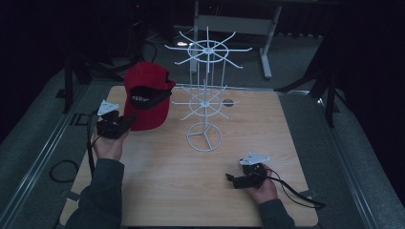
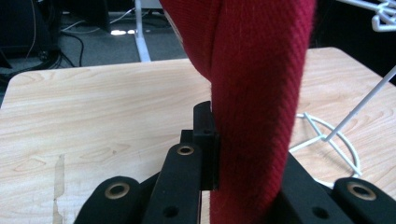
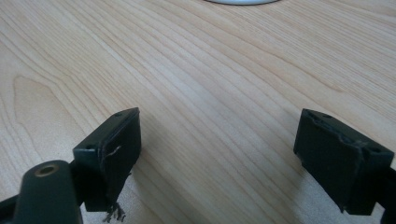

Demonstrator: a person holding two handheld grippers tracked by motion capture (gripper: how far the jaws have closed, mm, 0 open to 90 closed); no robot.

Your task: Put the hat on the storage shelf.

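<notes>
A red cap [image 1: 147, 95] with a black inner band hangs upright above the table's left side, its brim clamped in my left gripper [image 1: 125, 123]. In the left gripper view the red fabric [image 2: 254, 93] fills the gap between the black jaws. A white wire display rack [image 1: 205, 86] with two tiers of hooks stands at the table's middle, just right of the cap. My right gripper [image 1: 235, 180] rests low over the table near the front right, open, jaws wide apart over bare wood [image 3: 219, 93].
The wooden table [image 1: 167, 191] has rounded corners, and the rack's round wire base [image 1: 204, 137] sits on it. A small round hole [image 1: 228, 102] lies behind the rack. A grey metal table frame [image 1: 267, 43] stands beyond, on dark carpet.
</notes>
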